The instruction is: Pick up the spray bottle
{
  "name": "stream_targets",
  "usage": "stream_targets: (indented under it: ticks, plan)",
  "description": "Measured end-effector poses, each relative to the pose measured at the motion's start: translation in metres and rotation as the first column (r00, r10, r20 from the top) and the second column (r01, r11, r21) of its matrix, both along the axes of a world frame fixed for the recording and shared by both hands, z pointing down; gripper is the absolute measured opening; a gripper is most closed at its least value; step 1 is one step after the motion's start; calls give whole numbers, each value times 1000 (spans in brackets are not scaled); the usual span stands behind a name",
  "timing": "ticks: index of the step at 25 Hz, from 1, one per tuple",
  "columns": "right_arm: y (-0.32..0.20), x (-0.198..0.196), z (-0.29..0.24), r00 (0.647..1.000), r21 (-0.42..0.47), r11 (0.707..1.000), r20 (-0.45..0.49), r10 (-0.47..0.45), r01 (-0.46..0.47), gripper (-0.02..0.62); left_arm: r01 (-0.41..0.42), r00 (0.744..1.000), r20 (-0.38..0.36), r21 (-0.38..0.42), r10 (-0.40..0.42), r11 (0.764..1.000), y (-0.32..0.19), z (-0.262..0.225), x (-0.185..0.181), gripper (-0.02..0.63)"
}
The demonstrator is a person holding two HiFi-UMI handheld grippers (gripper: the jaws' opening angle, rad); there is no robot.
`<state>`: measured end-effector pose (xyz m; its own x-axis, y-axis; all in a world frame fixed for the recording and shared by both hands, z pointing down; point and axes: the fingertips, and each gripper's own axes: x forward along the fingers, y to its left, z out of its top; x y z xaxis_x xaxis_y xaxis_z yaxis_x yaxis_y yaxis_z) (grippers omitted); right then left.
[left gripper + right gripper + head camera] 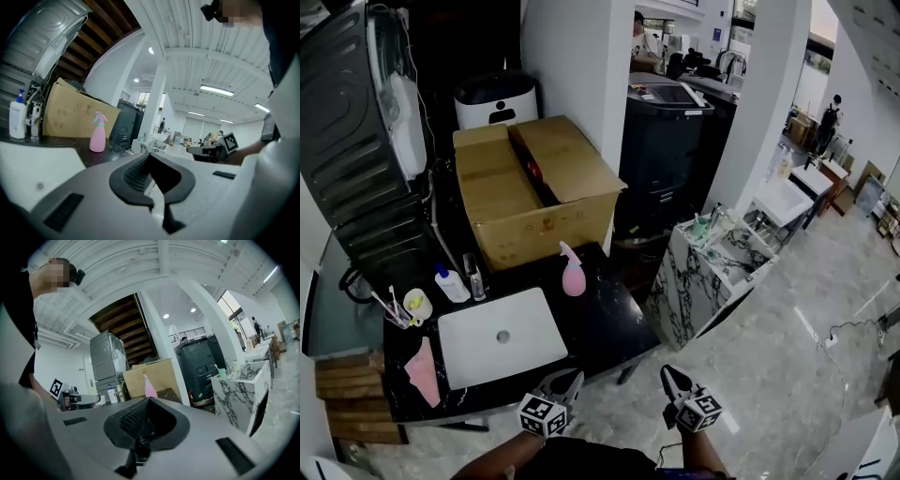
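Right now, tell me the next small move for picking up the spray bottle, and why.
Probably open the left gripper: its jaws are shut on nothing, and the pink spray bottle stands upright straight ahead of it across the black counter.

- Spray bottle [573, 272]: pink all over.
- Worktop [605, 323]: glossy black.
- Basin [525, 342]: plain white.
- Cardboard box [539, 211]: tan brown.
- Cloth [424, 371]: pink.
- Small bottle [450, 284]: white, blue cap.
- Vanity [694, 286]: white marble, dark veins.
- Left tongs [568, 382] and right tongs [673, 379]: cubes with black-and-white square markers.
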<state>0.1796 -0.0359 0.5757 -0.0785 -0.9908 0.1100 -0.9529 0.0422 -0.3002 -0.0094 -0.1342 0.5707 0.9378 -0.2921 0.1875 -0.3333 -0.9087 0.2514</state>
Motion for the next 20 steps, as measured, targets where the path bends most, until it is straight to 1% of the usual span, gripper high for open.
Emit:
stream_targets:
  ticks: [6, 12, 16, 20]
  plan:
    - [-48, 1, -5, 1000, -2, 1000, -11, -25, 25, 26, 50, 999, 4, -7, -50, 999, -42, 1, -13, 8]
    - [-90, 8, -4, 996, 3, 996, -10, -86, 86, 26, 107, 994, 17, -10, -107, 994, -68, 3, -12, 8]
    - [-119, 16, 4, 989, 6, 989, 8, -145, 145, 26, 155, 987, 34, -9, -155, 988, -86, 8, -4, 8]
    - [-149, 32, 3, 977, 14, 978, 37, -210, 209, 26, 195, 980, 40, 0, -195, 981, -105, 3, 16, 8]
